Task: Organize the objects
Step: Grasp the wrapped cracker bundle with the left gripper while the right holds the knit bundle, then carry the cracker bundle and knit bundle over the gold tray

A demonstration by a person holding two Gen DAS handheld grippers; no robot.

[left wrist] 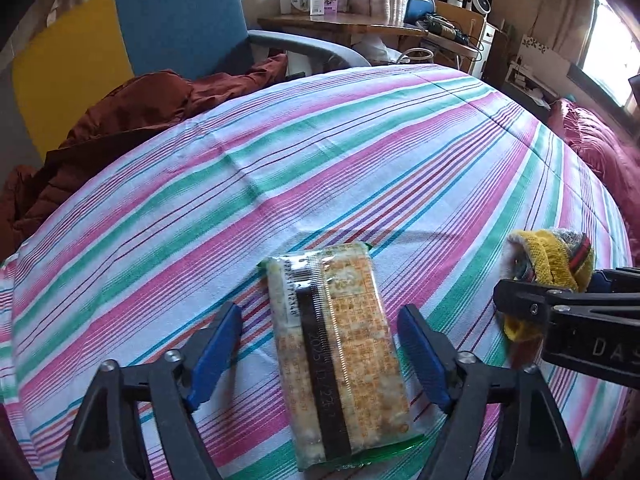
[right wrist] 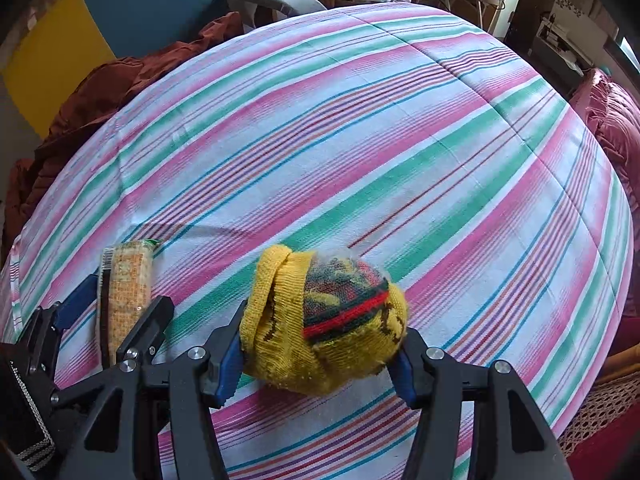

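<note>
A flat snack packet (left wrist: 336,344) with orange print, a dark seam and green edges lies on the striped bedsheet (left wrist: 320,152). My left gripper (left wrist: 320,334) is open, its blue pads on either side of the packet with gaps on both sides. My right gripper (right wrist: 322,344) is shut on a rolled yellow sock ball (right wrist: 324,320) with red and green stripes, held just above the sheet. In the left wrist view the sock ball (left wrist: 556,260) and right gripper (left wrist: 532,304) show at the right edge. In the right wrist view the packet (right wrist: 126,292) and left gripper (right wrist: 116,300) show at the left.
A rust-brown garment (left wrist: 120,120) is heaped at the bed's far left edge by a blue chair (left wrist: 180,20). A wooden desk (left wrist: 340,26) with boxes stands behind. A dark red quilt (left wrist: 600,152) lies at the right.
</note>
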